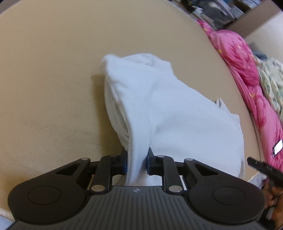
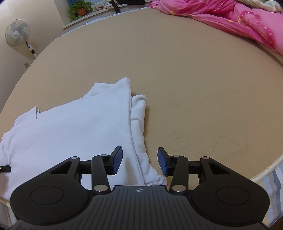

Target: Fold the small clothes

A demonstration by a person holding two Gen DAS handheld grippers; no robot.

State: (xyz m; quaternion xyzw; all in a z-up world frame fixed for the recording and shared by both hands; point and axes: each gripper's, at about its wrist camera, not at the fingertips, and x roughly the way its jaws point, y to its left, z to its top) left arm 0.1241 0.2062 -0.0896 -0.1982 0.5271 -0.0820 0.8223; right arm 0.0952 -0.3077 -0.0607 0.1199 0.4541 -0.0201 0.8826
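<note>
A white garment [image 1: 168, 109] lies partly folded on the tan bed surface [image 1: 53, 79]. My left gripper [image 1: 137, 162] is shut on a fold of the white garment and holds that fold lifted off the bed. In the right wrist view the garment [image 2: 74, 127] lies at the lower left, with a sleeve edge running toward me. My right gripper [image 2: 140, 161] is open, its blue pads either side of the garment's edge, not gripping it. The tip of my right gripper [image 1: 261, 167] shows at the right edge of the left wrist view.
A pink quilt [image 2: 238, 19] is heaped at the far right of the bed and also shows in the left wrist view [image 1: 244, 74]. A standing fan [image 2: 17, 35] and a potted plant [image 2: 80, 8] are beyond the bed. The bed's front edge [image 2: 265, 173] is near.
</note>
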